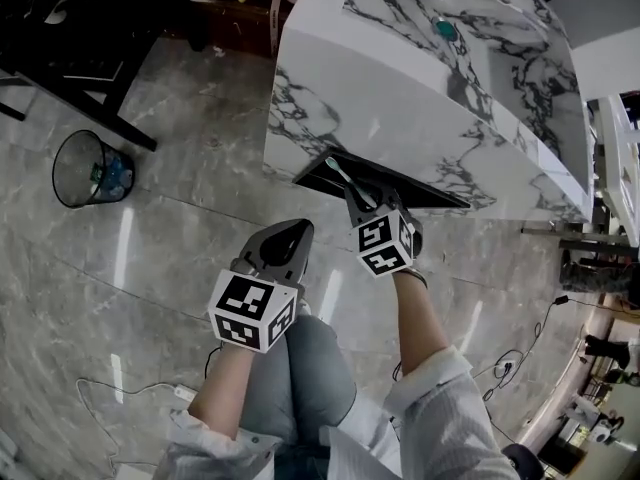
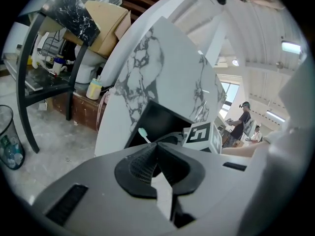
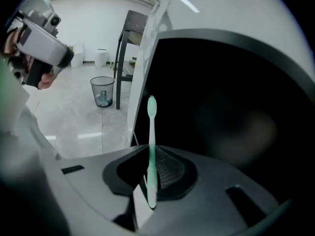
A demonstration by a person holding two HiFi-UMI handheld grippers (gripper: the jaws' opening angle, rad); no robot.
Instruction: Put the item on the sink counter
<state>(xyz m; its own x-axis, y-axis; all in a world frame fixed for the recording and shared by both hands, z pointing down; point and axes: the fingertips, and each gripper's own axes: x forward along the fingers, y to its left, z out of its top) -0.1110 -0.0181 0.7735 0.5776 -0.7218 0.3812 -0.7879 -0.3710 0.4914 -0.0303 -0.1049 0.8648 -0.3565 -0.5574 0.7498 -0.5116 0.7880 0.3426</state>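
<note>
Right gripper view: toothbrush (image 3: pixel 151 146) clamped between fingers (image 3: pixel 170 168).

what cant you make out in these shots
Inside of the dark opening in the sink counter: right gripper view, all shadow.
The teal item on the countertop: head view, too small to identify.
Contents of the bin: head view, too small.
Handle end of the toothbrush: head view, hidden by the right gripper.

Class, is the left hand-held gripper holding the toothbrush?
No, the left hand-held gripper has its jaws shut on nothing; the toothbrush is clamped in the right hand-held gripper.
</note>
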